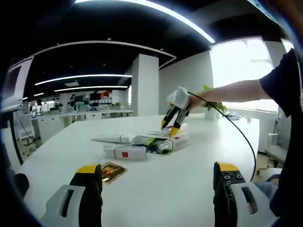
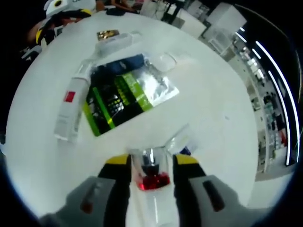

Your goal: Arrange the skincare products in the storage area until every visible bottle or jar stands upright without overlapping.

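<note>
Right now we see, in the left gripper view, our left gripper (image 1: 158, 189) at the bottom of the frame w/ yellow-tipped jaws spread wide apart, nothing between them. Just beside its left jaw lies a small gold foil sachet (image 1: 111, 172) on the round white table (image 1: 199, 165). Mid-frame sits a cluster of skincare items — a white tube with a red square label (image 1: 125, 152) lying flat, plus more packs behind it.

Our right gripper (image 1: 170, 126) reaches down into that cluster from the upper centre. In the right gripper view its jaws are closed on a clear bottle with a red base (image 2: 150, 176). Above it, centre-left, lies a green-and-silver foil pouch (image 2: 124, 96); the white tube lies flat at its left.
</note>
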### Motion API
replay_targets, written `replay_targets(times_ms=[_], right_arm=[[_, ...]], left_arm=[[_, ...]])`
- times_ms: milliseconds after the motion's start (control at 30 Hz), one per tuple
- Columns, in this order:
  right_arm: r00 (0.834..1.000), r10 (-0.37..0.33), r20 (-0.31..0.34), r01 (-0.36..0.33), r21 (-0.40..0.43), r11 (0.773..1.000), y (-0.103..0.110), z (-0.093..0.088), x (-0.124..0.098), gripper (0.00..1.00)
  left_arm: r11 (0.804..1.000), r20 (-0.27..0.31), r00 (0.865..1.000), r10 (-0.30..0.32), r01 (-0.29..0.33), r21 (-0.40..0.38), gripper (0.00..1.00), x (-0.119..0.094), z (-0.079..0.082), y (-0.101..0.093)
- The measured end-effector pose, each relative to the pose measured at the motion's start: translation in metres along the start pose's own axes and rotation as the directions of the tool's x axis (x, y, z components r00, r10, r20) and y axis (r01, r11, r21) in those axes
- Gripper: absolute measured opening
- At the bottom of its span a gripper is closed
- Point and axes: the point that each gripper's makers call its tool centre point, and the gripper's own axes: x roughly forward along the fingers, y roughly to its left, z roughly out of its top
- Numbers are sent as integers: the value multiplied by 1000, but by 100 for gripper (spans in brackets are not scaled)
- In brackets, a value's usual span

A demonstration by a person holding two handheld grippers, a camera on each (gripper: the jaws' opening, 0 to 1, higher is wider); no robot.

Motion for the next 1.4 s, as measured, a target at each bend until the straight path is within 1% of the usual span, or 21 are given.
replay_targets(times_ms=[233, 500, 700, 933, 1100, 1400], right_arm=[[1000, 25, -19, -25, -18, 1000, 2, 2, 1, 33], [998, 44, -38, -45, -22, 999, 2, 1, 2, 33], [996, 76, -56, -77, -17, 997, 2, 1, 3, 32], [988, 123, -89, -125, -10, 992, -1, 0, 7, 33], [982, 160, -102, -160, 3, 987, 3, -1, 7, 29], [976, 188, -114, -189, 6, 982, 5, -1, 8, 29]], left_arm=[[1000, 1, 1000, -1, 1, 0, 100, -1, 1, 0], [1000, 1, 1000, 1, -1, -3, 100, -1, -1, 1], [1000, 1, 1000, 0, 0, -5, 100, -1, -2, 2], [1000, -1, 1000, -1, 1, -4, 100, 0, -2, 3], [1000, -5, 1000, 1, -1, -6, 100, 0, -4, 4], [1000, -6, 1000, -3, 3, -5, 100, 1, -5, 6]])
